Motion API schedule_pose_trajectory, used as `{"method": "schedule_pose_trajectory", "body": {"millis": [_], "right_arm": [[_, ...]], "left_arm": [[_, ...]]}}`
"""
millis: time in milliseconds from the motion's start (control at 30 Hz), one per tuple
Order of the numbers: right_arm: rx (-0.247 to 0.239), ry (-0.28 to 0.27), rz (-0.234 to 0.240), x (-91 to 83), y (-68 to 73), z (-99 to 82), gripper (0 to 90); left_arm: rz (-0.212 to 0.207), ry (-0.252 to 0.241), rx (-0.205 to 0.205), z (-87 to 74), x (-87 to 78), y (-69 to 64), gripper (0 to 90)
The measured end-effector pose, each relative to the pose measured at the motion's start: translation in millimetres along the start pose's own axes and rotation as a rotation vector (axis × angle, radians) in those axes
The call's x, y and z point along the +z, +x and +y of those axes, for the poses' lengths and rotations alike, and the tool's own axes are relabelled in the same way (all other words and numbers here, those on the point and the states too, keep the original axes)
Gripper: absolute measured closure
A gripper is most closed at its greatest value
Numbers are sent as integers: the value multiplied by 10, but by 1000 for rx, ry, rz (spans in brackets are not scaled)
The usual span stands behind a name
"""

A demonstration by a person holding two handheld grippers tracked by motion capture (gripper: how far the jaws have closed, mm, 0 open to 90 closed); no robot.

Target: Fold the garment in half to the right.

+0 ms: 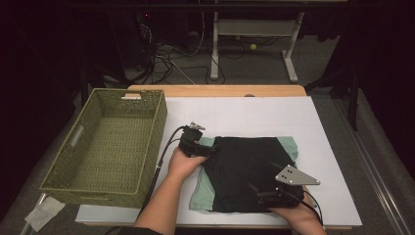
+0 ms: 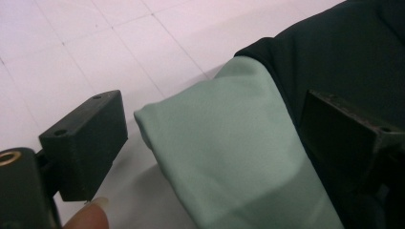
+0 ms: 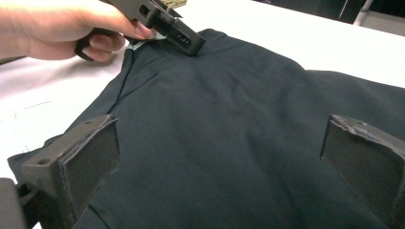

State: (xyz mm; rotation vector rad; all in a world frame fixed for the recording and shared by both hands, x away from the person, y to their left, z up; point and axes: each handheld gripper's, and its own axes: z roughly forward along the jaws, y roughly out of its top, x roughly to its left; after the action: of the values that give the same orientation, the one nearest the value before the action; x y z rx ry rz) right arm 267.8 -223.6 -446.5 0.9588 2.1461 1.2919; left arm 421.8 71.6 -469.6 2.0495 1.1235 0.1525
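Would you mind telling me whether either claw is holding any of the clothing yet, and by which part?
Nothing is held: the left claw stands open around the green garment's corner, the right claw open over the black garment.

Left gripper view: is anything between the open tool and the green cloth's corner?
Nothing visible. The left tool stands open astride the corner of the green cloth, with only bare white table beside it. The black cloth lies over the green one further in, under the far jaw, not across the corner.
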Motion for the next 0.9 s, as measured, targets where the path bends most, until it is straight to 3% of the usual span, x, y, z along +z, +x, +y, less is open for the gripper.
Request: {"method": "schedule_pose_trajectory", "body": {"millis": [200, 467, 667, 900], "right_arm": [[-15, 6, 22, 24, 111, 8, 1], [-37, 23, 83, 162, 396, 41, 7], [-54, 78, 126, 331, 649, 51, 42], [-80, 143, 151, 529, 943, 54, 53]], "left_arm": [[-62, -16, -27, -57, 33, 33, 145], [-148, -51, -25, -117, 16, 40, 391], [-153, -70, 11, -147, -8, 3, 515], [-137, -81, 24, -160, -18, -21, 521]]}}
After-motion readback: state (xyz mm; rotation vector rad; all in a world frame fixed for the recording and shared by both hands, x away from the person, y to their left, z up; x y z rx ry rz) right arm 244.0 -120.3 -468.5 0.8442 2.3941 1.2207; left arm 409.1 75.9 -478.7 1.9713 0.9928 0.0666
